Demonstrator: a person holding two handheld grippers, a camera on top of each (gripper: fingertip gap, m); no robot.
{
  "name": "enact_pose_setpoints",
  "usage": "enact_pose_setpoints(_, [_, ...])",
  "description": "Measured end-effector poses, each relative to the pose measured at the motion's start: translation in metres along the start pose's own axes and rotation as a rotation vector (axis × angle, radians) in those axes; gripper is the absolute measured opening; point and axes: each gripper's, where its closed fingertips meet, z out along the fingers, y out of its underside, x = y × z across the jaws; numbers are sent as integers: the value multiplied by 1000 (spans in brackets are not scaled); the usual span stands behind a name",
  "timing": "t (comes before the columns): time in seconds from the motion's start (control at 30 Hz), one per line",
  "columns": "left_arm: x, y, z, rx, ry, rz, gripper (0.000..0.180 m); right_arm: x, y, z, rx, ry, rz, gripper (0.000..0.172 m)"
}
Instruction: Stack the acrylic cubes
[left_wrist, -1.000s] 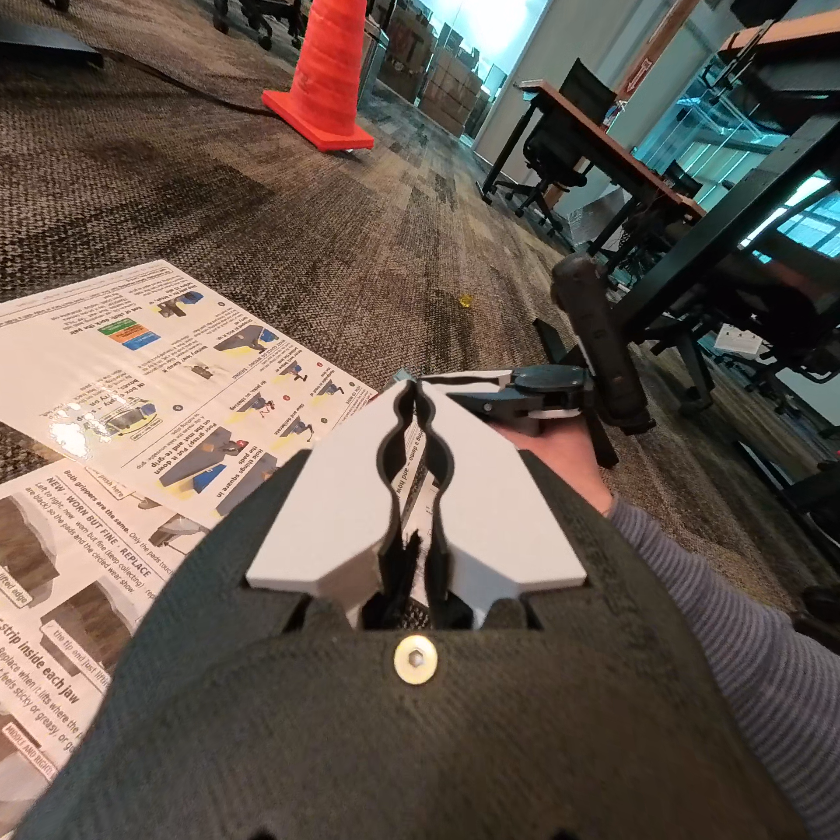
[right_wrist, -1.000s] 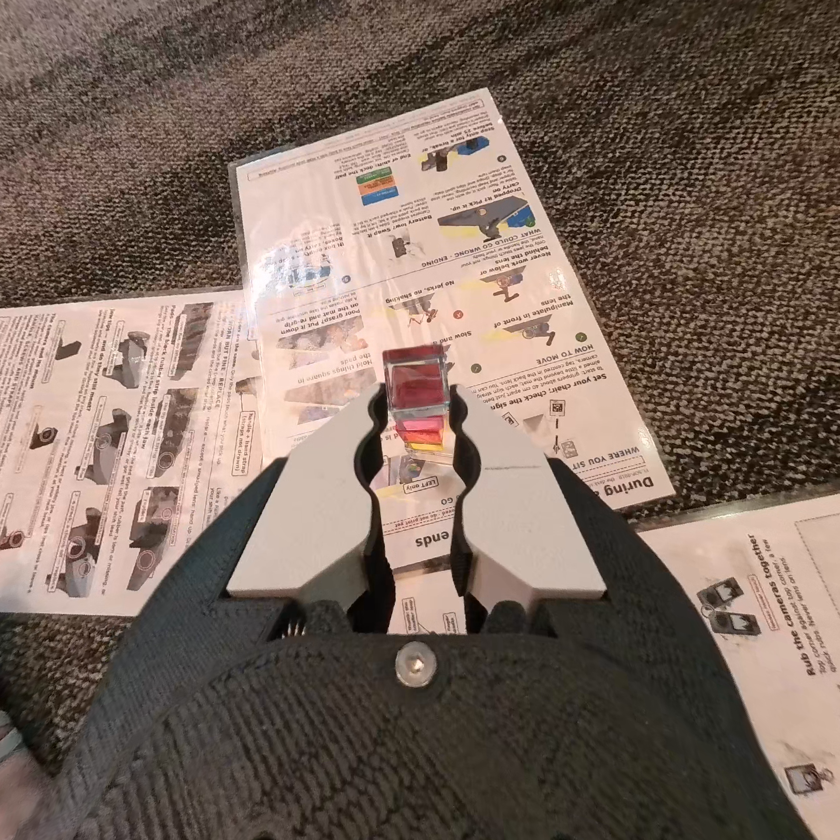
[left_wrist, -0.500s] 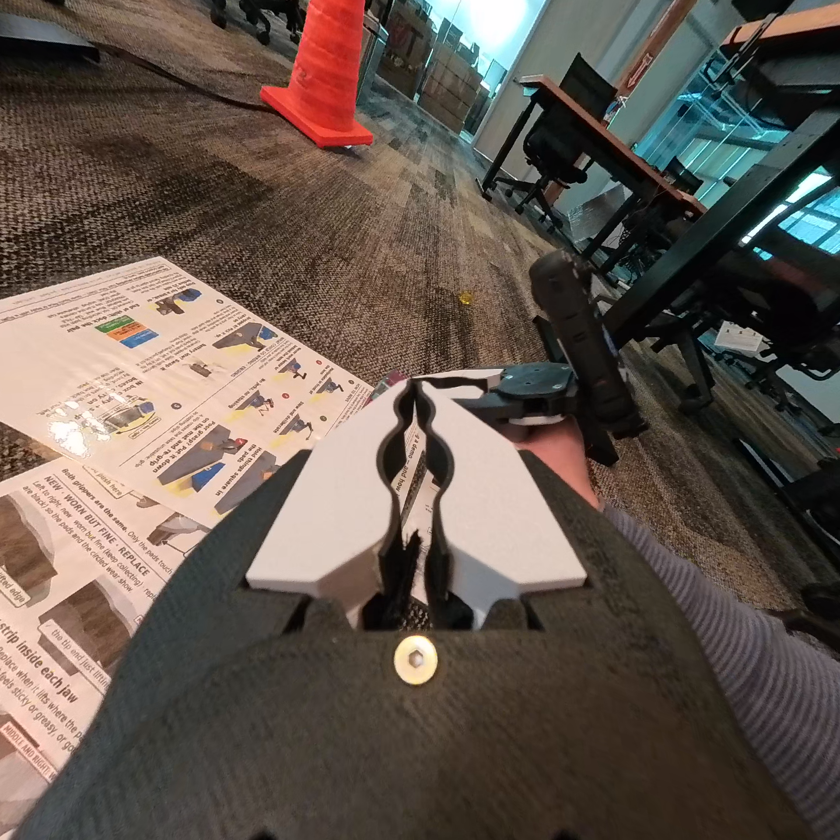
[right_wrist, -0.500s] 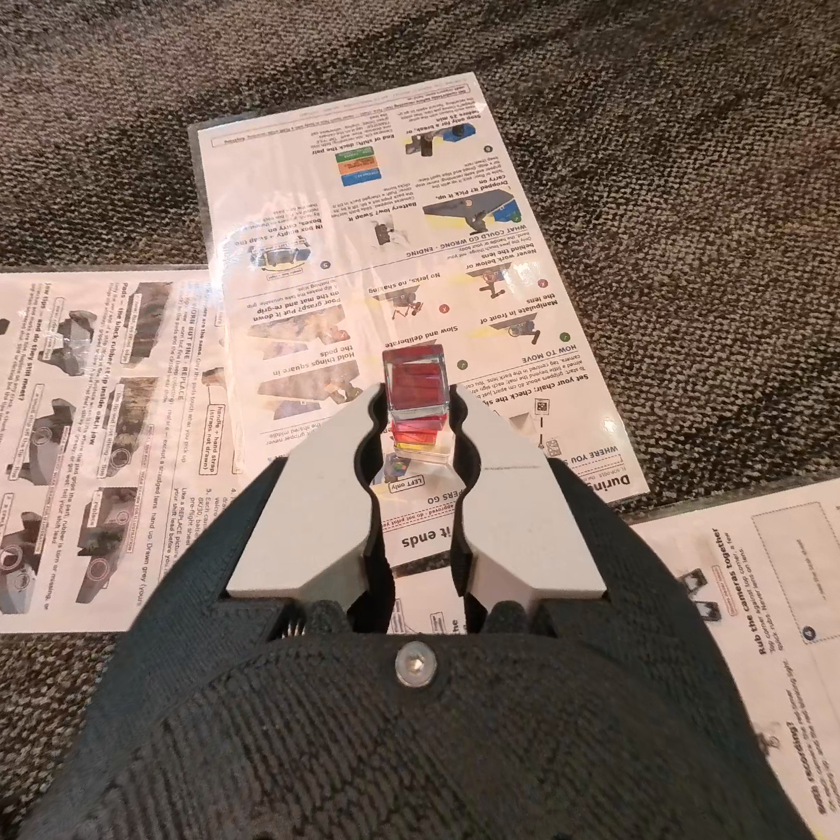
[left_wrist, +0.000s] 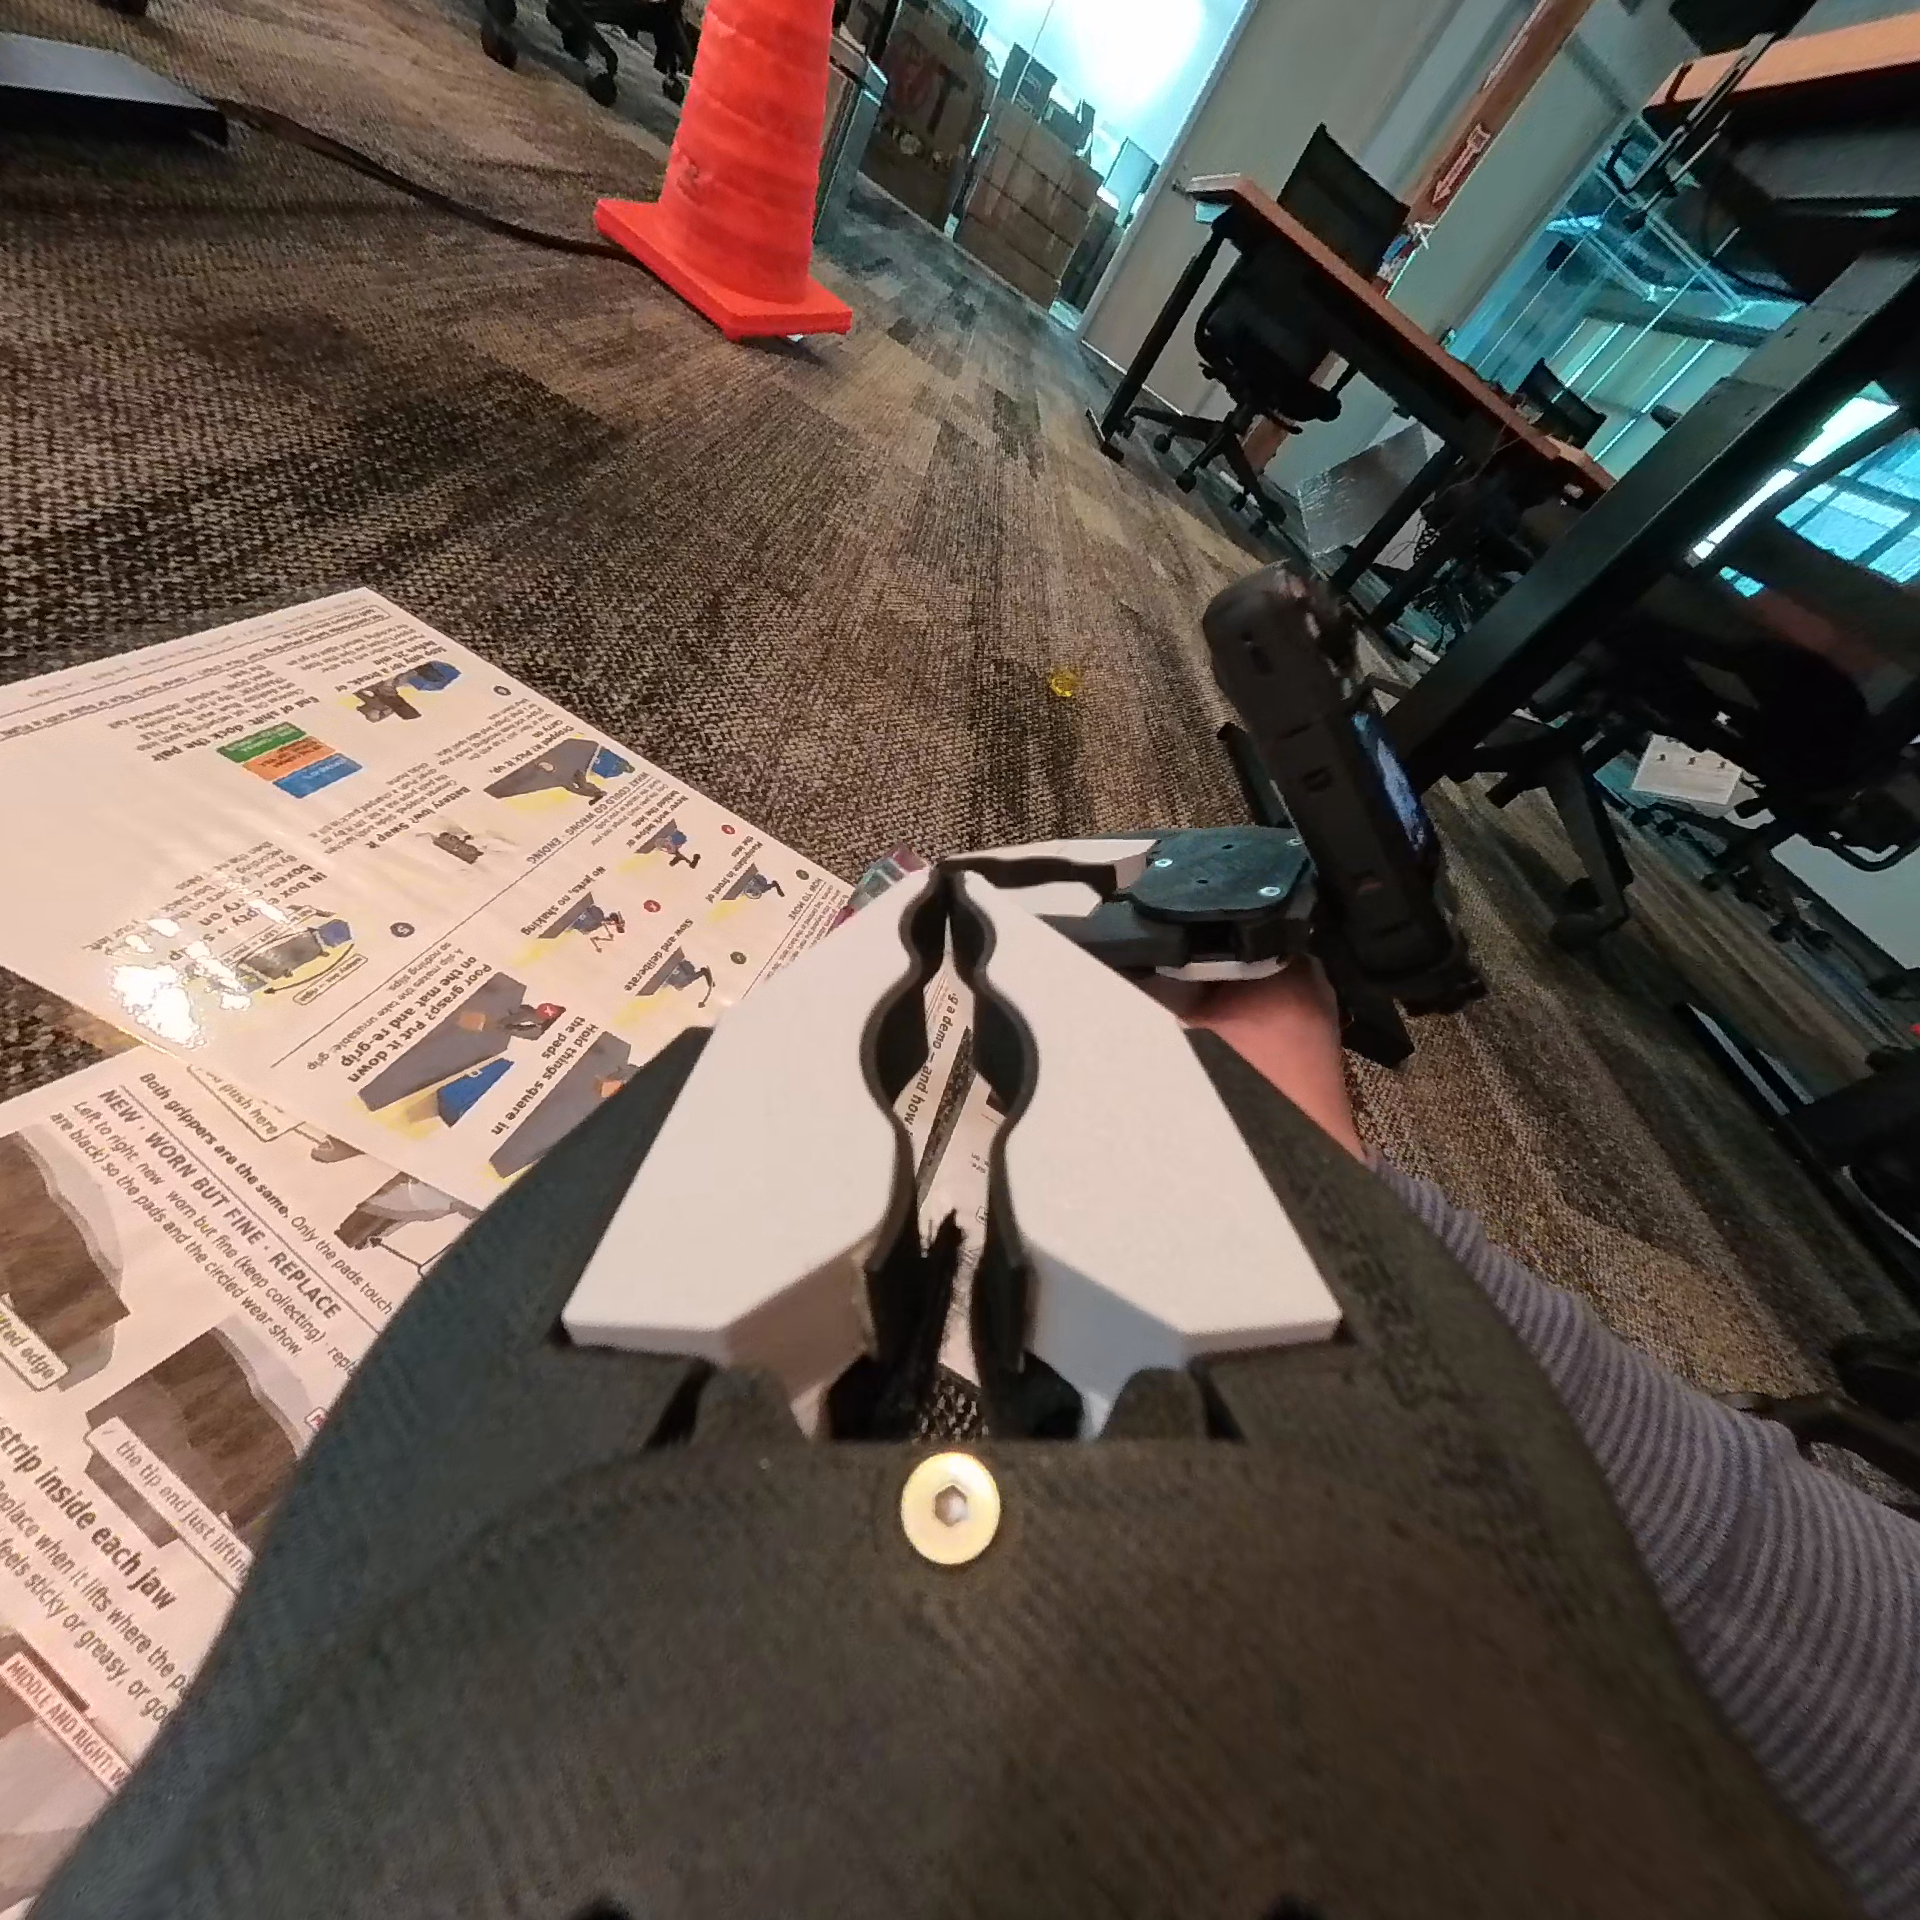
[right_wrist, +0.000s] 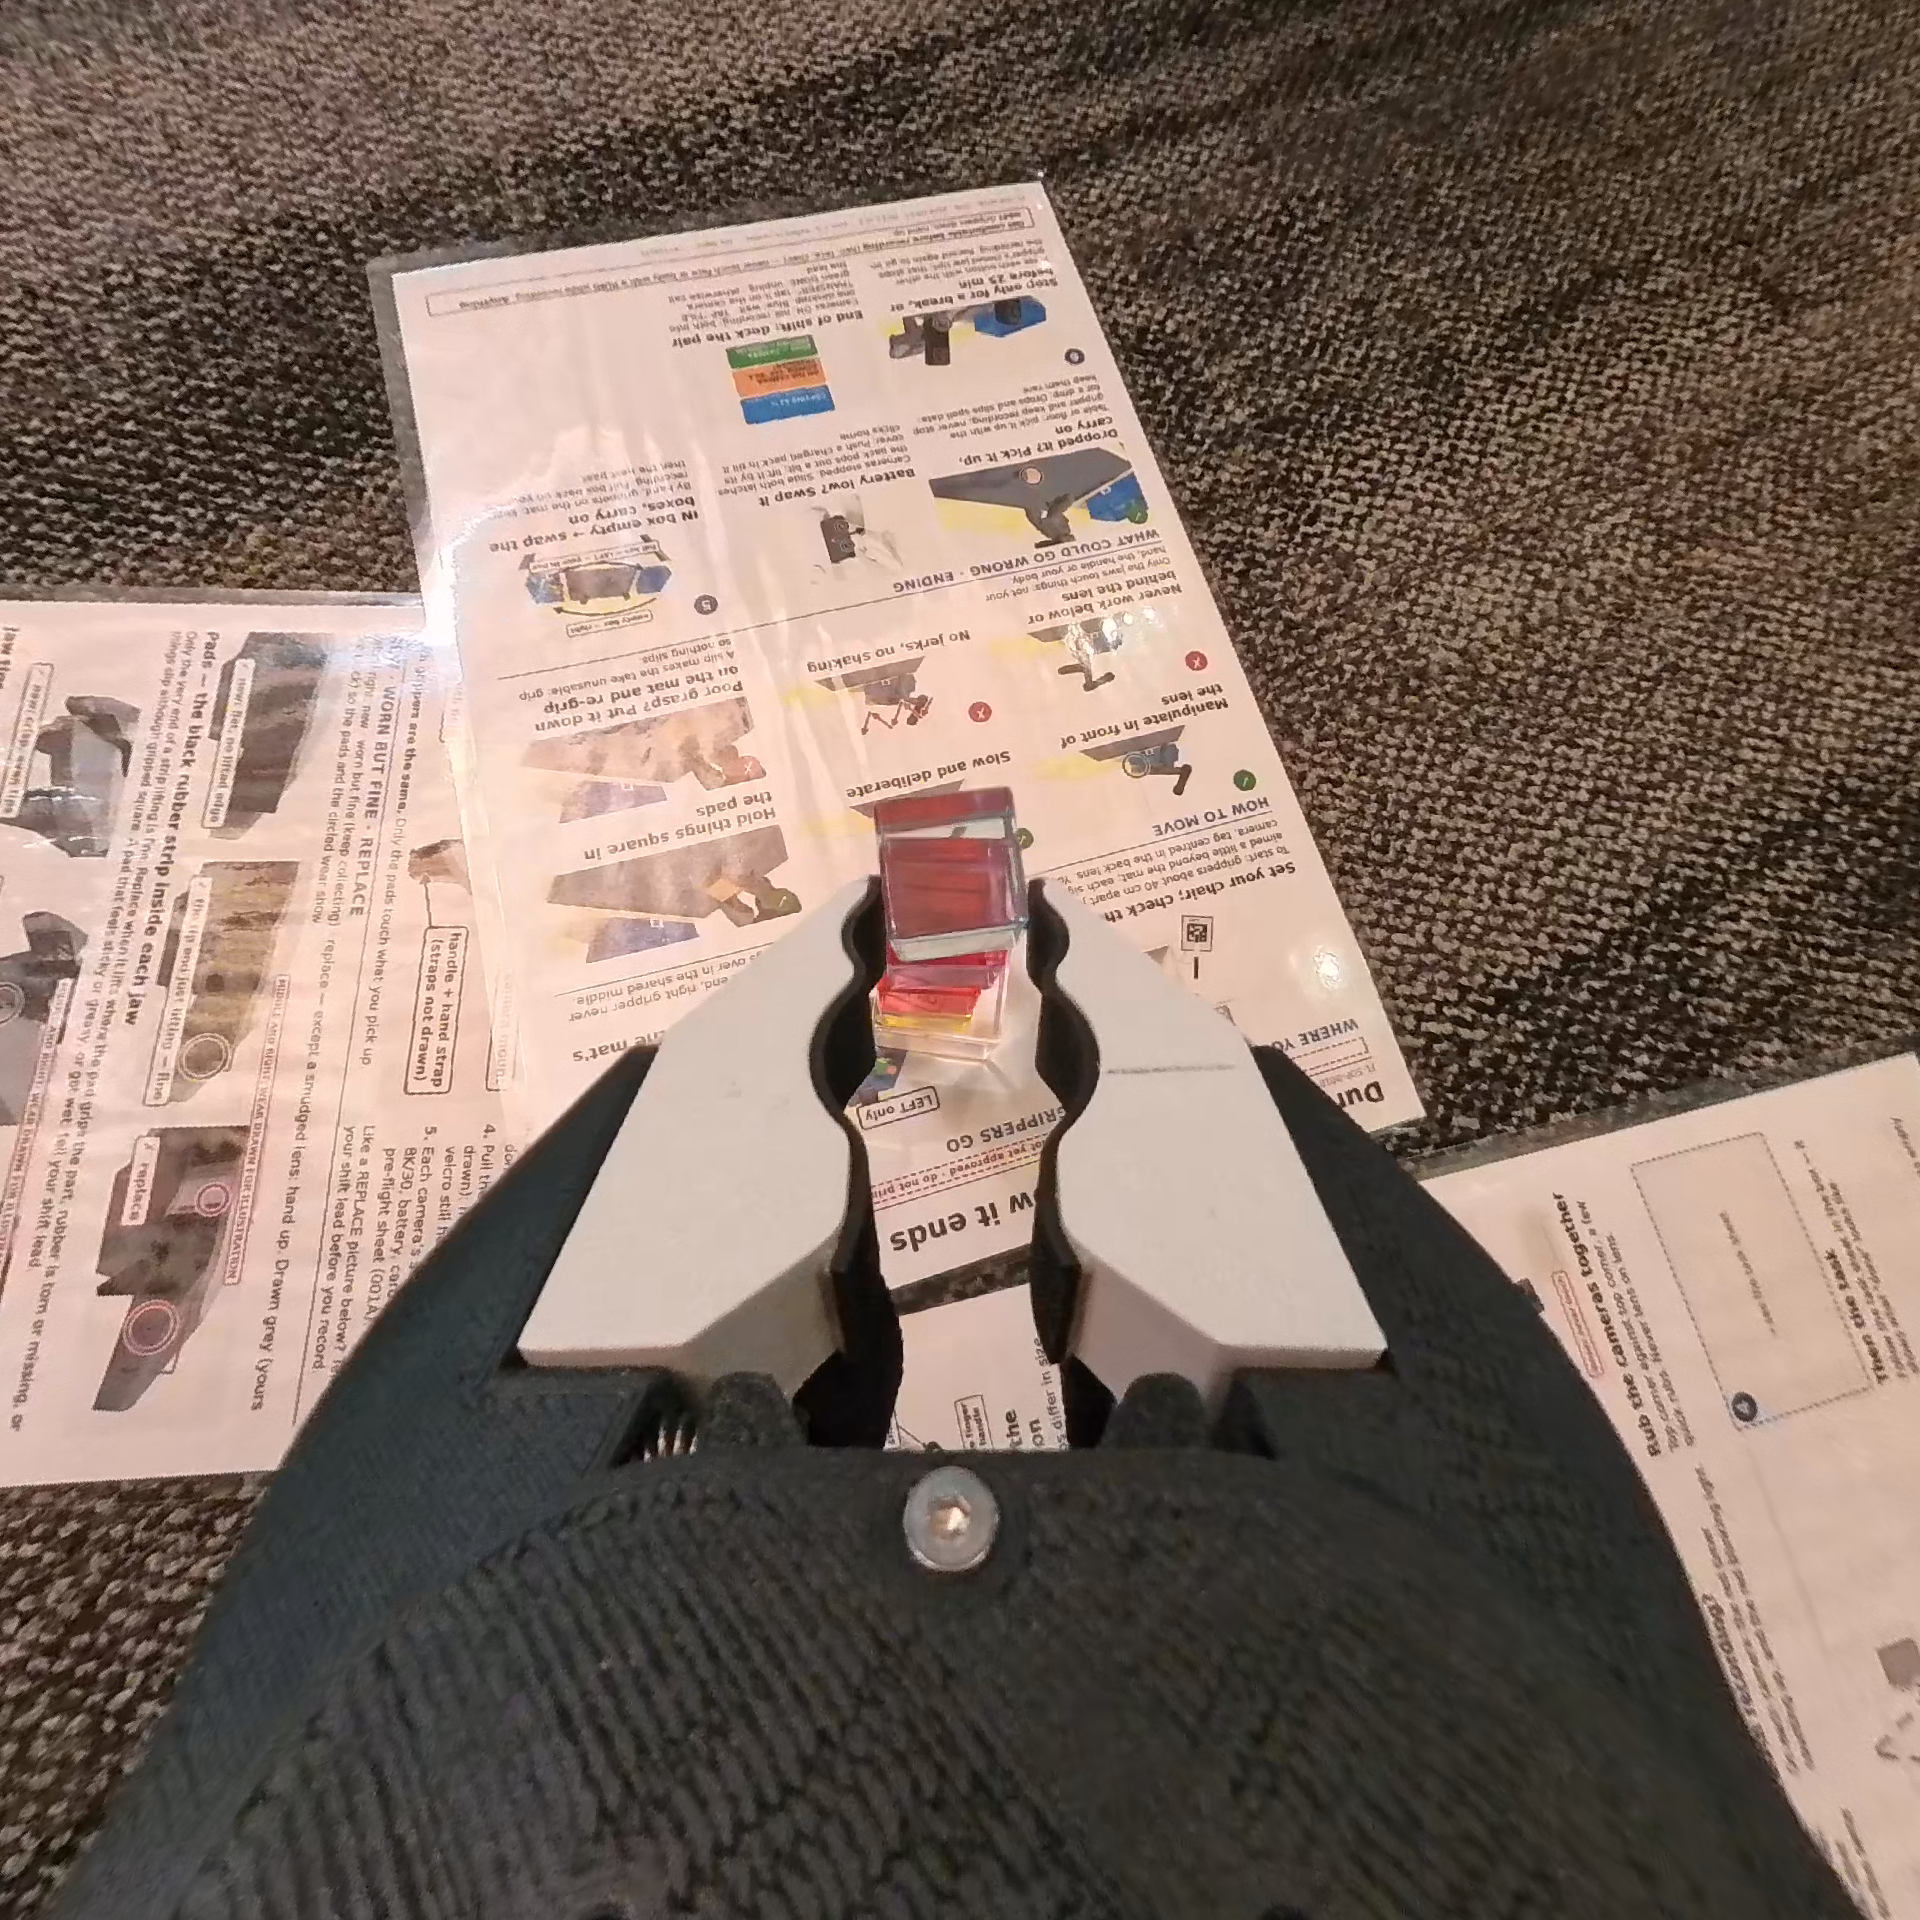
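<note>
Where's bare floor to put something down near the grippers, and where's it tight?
Free: carpet right of the middle laminated sheet, and the stretch between that sheet and the orange cone. Crowded: at the right gripper, clamping a clear red cube, with sheets on three sides; the left gripper is close by.

Left wrist view: low, near carpet (left_wrist: 727, 499), facing across room. Right: steeply down. Both share laminated sheet (left_wrist: 312, 831).

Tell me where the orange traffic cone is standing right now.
The orange traffic cone shows only in the left wrist view, upper centre, standing on the carpet far beyond the laminated sheets, left of the desks.
</note>
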Motion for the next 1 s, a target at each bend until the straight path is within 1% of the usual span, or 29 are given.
enact_pose_setpoints(0.7, [1, -1, 0, 3, 6, -4, 0, -1, 2, 3, 3, -9, 16, 25])
enact_pose_setpoints(0.73, [1, -1, 0, 3, 6, -4, 0, -2, 1, 3, 9, -13, 16, 28])
enact_pose_setpoints(0.77, [1, -1, 0, 3, 6, -5, 0, -2, -1, 2, 22, -16, 19, 37])
enact_pose_setpoints(0.87, [1, -1, 0, 4, 7, -5, 0, -2, -14, -7, 95, -30, 38, 59])
enact_pose_setpoints(0.93, [1, -1, 0, 4, 6, -5, 0, 4, -31, -19, 188, -16, 45, 65])
enact_pose_setpoints(1.0, [1, -2, 0, 5, 7, -6, 0, 14, -49, -38, 309, 16, 46, 66])
